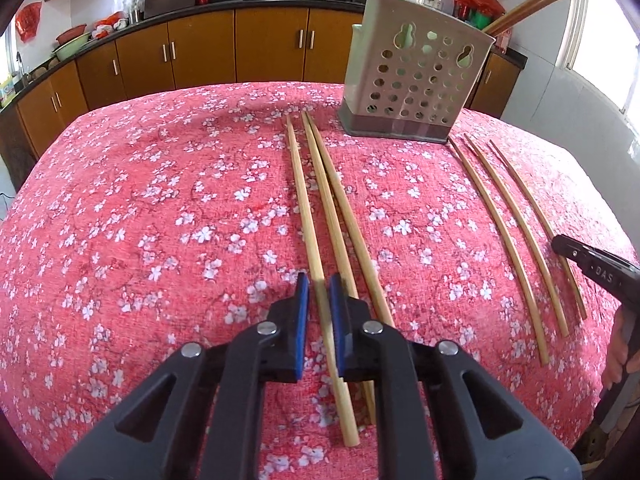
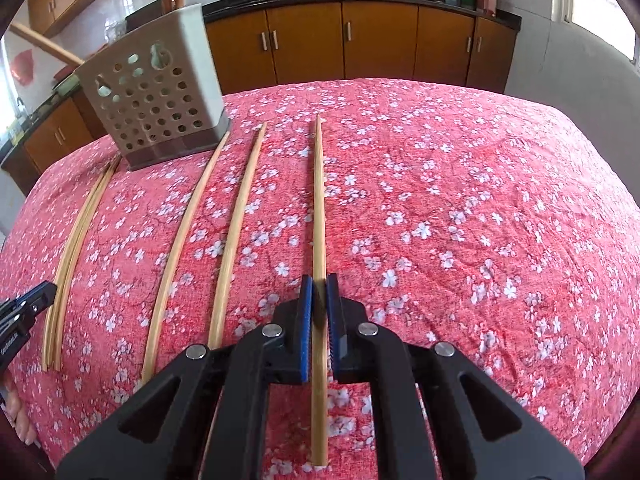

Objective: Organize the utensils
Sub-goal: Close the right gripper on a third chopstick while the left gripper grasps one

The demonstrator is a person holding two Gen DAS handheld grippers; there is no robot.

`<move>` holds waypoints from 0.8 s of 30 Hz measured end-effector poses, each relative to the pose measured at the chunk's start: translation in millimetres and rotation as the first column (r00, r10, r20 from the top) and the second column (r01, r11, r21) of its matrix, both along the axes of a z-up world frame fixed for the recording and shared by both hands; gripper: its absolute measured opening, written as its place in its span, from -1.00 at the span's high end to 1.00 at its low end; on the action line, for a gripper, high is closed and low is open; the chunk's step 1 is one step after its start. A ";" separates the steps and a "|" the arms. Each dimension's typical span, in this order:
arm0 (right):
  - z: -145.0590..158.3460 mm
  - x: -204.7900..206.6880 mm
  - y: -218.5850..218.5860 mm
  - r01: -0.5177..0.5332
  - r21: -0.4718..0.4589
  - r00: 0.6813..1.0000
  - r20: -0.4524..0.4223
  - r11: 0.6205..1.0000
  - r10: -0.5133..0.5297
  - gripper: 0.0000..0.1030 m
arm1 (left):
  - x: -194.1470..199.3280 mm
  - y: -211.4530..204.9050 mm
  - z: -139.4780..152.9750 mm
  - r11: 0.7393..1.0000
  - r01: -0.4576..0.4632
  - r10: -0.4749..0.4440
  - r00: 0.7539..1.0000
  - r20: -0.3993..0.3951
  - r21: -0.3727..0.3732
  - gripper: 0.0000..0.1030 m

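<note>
While both grippers sit low over the desk point(image 1: 140, 208) with its red flowered cloth, we see each one closed on a single chopstick. Our left gripper point(image 1: 319, 292) has its blue-padded fingers point(image 1: 303, 304) pinched narrow around the leftmost chopstick point(image 1: 301, 200) of a group of three that lie in front of the perforated utensil holder point(image 1: 416, 76) and a little to its left; the other two chopsticks point(image 1: 340, 208) of that group lie touching each other just beside it. Our right gripper point(image 2: 319, 292) likewise has its fingers point(image 2: 306, 304) drawn narrow around one chopstick point(image 2: 319, 200), the one lying farthest to the right of the holder point(image 2: 156, 96). Two more loose chopsticks point(image 2: 216, 208) lie on the cloth between that gripped one and the holder. Brown chopsticks point(image 1: 524, 8) stand tilted in the holder, which sits upright on the desk.
</note>
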State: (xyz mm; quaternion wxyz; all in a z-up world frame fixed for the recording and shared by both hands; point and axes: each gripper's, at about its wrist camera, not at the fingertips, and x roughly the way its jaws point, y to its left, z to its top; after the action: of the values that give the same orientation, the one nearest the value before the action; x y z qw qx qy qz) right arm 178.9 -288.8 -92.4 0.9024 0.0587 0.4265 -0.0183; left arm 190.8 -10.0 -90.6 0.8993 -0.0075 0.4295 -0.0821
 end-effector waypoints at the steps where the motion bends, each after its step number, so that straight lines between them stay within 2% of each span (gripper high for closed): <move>1: -0.3 -0.3 1.6 -0.006 0.003 1.000 -0.001 1.000 0.006 0.83 | 0.9 0.7 0.2 1.000 -0.002 0.002 1.000 0.000 0.005 0.80; 5: -0.5 1.2 2.8 -0.014 0.000 1.000 0.003 1.000 0.014 0.84 | 12.0 11.1 1.4 0.999 -0.032 0.032 0.999 -0.005 0.029 0.84; 12: 1.1 22.2 -13.9 0.052 -0.018 0.999 0.018 0.999 -0.052 0.84 | 44.0 65.3 2.3 0.984 -0.163 0.164 0.986 -0.006 0.066 0.82; 18: -2.8 40.2 -19.5 0.063 -0.028 0.998 0.013 0.998 -0.063 0.84 | 53.4 83.1 0.5 0.981 -0.182 0.182 0.983 0.012 0.065 0.77; 21: -5.0 40.2 -14.7 0.056 -0.063 0.998 0.031 0.996 -0.055 0.84 | 55.8 85.2 0.7 0.981 -0.185 0.184 0.983 0.010 0.054 0.77; 24: -5.3 39.5 -17.0 0.056 -0.055 0.998 0.032 0.997 -0.055 0.84 | 52.1 86.2 0.7 0.982 -0.186 0.186 0.983 0.009 0.038 0.76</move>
State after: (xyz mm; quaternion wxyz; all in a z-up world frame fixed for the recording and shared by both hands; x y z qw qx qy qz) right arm 218.5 -305.8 -97.7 0.9092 0.0453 0.4103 -0.0544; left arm 242.9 76.2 -89.9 0.9041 -0.0300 0.4261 0.0103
